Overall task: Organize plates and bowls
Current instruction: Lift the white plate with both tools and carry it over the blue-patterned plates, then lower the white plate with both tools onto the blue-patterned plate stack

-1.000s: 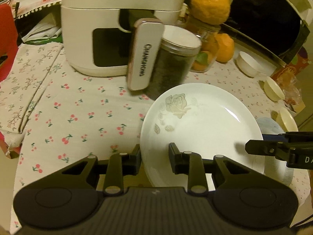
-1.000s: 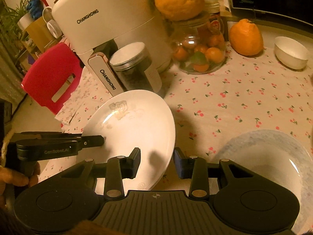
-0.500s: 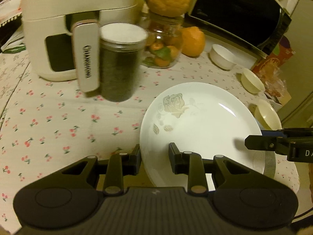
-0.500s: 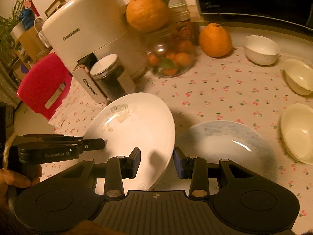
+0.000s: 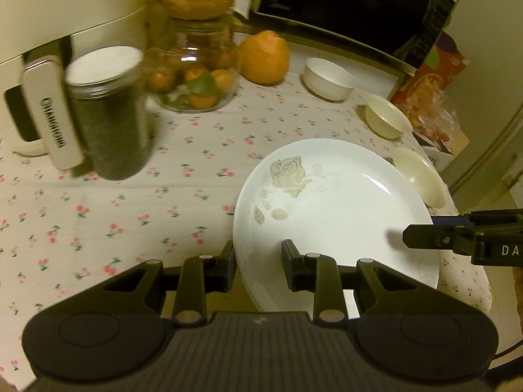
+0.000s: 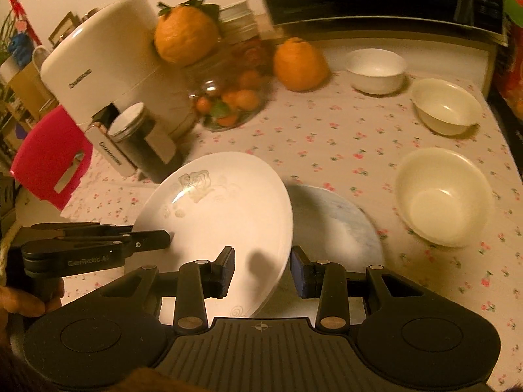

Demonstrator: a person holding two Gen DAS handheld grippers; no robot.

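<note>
both grippers [image 5: 258, 261] [image 6: 262, 269] still clamp rose plate [image 5: 333, 209], carried sideways; blue plate [image 6: 330, 225] now beneath.

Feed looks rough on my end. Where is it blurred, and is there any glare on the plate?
Left wrist view: the dark jar and white appliance smear with motion blur; the rose plate is sharp, with a thin glare streak near its far rim. Right wrist view: fruit jar and oranges blurred, plate crisp, warm yellow cast, fisheye bending at the edges.
</note>
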